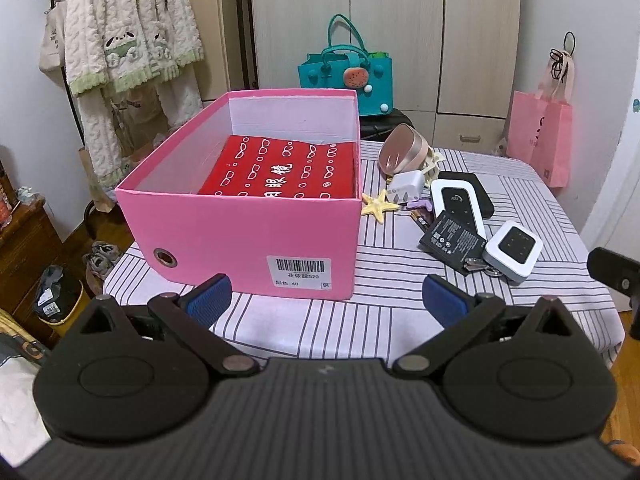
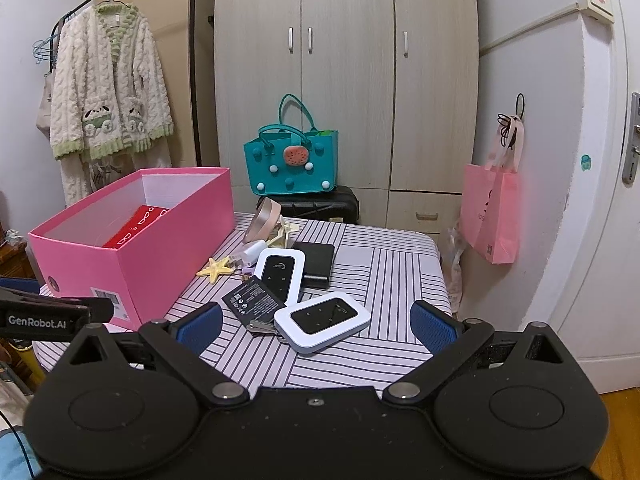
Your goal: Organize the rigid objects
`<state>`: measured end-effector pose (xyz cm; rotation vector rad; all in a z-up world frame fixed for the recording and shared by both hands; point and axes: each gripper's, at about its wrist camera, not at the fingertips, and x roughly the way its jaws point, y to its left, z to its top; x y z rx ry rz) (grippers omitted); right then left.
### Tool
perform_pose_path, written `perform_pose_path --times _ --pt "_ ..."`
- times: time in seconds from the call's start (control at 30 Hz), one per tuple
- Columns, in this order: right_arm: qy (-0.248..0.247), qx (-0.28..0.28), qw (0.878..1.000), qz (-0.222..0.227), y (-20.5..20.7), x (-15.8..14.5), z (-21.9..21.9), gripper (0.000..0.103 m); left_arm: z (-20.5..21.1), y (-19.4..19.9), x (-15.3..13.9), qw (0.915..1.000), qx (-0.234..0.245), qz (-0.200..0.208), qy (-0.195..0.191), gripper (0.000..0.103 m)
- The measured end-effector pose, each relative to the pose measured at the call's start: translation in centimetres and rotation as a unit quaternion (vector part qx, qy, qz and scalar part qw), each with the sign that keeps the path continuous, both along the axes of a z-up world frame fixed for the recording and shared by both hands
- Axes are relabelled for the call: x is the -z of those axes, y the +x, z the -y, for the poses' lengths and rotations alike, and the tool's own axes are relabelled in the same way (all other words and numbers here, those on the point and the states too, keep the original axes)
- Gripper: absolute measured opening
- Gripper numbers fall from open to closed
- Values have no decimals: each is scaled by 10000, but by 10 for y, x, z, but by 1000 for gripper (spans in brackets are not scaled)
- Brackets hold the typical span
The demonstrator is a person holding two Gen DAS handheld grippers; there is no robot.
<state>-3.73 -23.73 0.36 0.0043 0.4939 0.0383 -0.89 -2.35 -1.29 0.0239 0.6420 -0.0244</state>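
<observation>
Both grippers spread wide and holding nothing: left gripper point(image 1: 327, 300) low over the near edge of the striped table point(image 1: 400, 320), facing the pink box point(image 1: 240, 236); right gripper point(image 2: 316, 322) aimed at the clutter beside that box. Inside the box, a red case point(image 1: 280, 172) with white glasses print, lying flat. Just right of the box, a yellow starfish point(image 2: 216, 268), a white charger plug point(image 1: 406, 185) and a round rose-coloured mirror point(image 1: 400, 148) tilted behind. Nearer, a tall white router point(image 2: 280, 272) overlapping a black power bank point(image 2: 318, 258), a black battery point(image 2: 252, 300) against the router, and a small white router point(image 2: 322, 320) closest, partly over some keys point(image 2: 260, 326).
</observation>
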Motion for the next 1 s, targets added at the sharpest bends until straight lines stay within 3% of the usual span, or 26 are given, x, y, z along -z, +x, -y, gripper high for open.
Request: perform_pose_path --times 1.0 --pt "-25 6 10000 2 0 2 2 101 2 -6 -2 9997 223 97 23 103"
